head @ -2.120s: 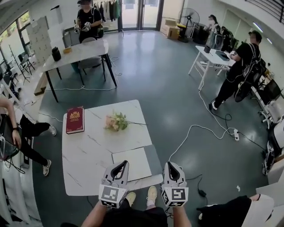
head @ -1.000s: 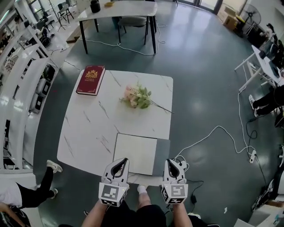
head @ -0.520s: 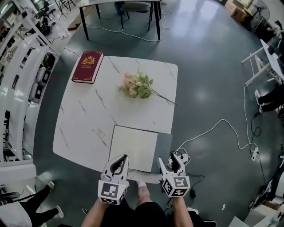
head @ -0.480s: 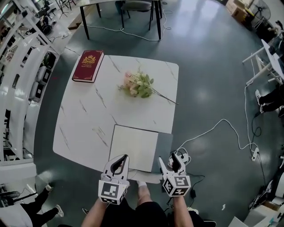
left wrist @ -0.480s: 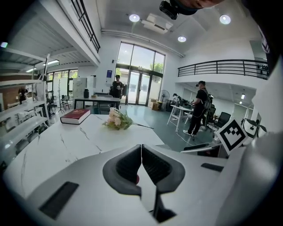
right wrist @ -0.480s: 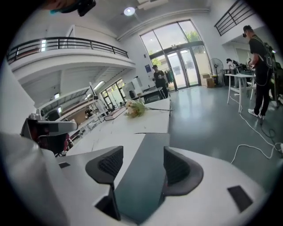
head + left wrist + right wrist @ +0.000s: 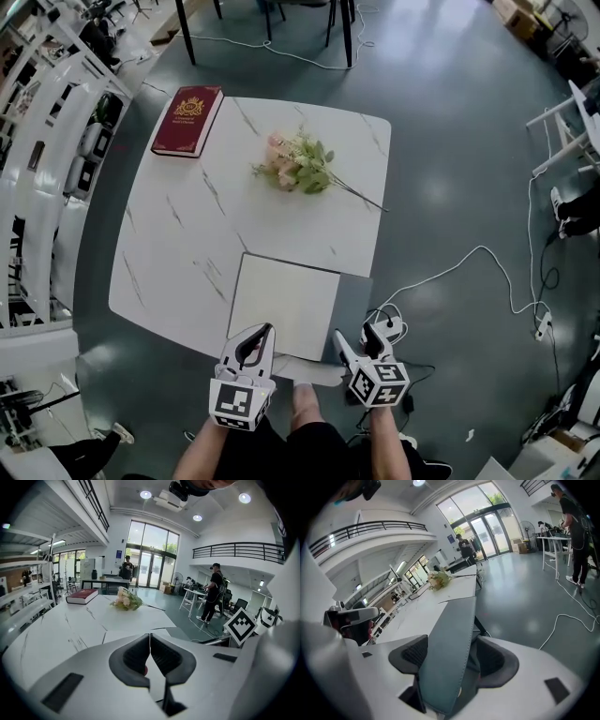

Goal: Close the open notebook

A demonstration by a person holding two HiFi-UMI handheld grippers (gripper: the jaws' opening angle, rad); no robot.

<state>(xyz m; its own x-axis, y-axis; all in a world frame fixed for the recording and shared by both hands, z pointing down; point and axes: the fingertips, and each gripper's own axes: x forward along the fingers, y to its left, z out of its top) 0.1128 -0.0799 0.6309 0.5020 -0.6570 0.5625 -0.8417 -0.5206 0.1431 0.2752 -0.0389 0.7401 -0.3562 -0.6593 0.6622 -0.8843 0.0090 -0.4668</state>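
Now, the right claw (image 7: 359,343) straddles the cover (image 7: 457,620).
Its jaws have just been opening around the notebook's (image 7: 286,305) cover at the surface's (image 7: 178,253) near edge; pinch squarely, then fold it leftward. The left claw (image 7: 251,345) is closed, empty.

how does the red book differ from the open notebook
The red book is closed; the notebook lies open, white page up. The red book has a red cover with a gold emblem; the notebook's cover is grey. The red book sits at the far left corner, the notebook at the near edge. Both rest on the table.
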